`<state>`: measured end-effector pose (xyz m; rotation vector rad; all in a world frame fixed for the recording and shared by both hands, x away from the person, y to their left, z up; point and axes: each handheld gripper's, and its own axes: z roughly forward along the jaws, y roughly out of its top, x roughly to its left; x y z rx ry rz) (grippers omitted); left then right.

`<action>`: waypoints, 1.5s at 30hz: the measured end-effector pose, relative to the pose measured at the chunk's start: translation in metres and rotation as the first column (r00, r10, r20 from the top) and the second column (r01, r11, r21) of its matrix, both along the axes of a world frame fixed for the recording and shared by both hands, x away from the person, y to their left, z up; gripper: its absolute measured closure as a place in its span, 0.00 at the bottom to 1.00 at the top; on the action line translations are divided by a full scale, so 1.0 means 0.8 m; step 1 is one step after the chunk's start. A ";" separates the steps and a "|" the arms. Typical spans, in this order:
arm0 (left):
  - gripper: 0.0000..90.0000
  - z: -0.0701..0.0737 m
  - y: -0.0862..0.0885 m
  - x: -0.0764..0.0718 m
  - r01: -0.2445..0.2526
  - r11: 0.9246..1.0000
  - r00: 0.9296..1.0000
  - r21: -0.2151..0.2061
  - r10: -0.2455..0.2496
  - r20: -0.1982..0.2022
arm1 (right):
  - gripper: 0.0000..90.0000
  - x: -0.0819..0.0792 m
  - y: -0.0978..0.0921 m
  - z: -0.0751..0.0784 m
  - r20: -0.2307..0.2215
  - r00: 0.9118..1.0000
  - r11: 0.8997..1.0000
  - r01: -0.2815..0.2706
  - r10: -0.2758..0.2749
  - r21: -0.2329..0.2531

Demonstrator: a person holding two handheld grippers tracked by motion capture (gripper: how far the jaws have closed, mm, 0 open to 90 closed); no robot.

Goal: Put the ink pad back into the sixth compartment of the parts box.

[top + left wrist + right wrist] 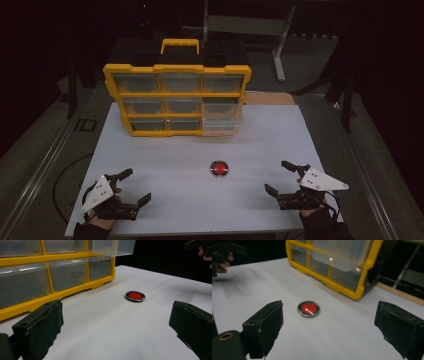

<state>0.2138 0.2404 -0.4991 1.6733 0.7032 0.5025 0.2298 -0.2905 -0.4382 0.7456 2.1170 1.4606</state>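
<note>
From the high view, the left gripper (134, 186) and the right gripper (277, 176) sit near the table's (165, 155) near corners, each with jaws wide apart and empty, flanking a red disc (219, 168) that lies flat by itself between them, well short of the yellow drawer cabinet (177, 99) at the far edge, whose lower right drawer (220, 124) stands pulled out, seemingly ready to receive something. In the left gripper view the disc (135, 296) lies ahead between the spread jaws, the cabinet (50, 277) to one side; the right gripper view frames the disc (308, 309) likewise, an open drawer (340, 252) jutting above it, so either hand looks placed to reach in.
</note>
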 end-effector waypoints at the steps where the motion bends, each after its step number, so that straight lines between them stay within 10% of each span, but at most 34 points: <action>1: 0.00 0.000 0.000 0.000 0.000 1.000 1.000 0.001 0.000 0.000 | 0.09 0.000 0.001 0.005 0.009 1.000 1.000 0.000 0.000 -0.004; 22: 0.00 0.001 -0.001 -0.001 0.005 1.000 1.000 0.003 -0.005 0.003 | 0.09 0.025 0.030 0.067 0.091 0.993 0.997 -0.076 0.075 0.009; 45: 0.00 0.000 -0.001 -0.001 0.011 1.000 1.000 0.000 -0.011 0.002 | 0.09 0.065 0.083 0.043 0.033 0.988 0.989 -0.150 0.150 -0.005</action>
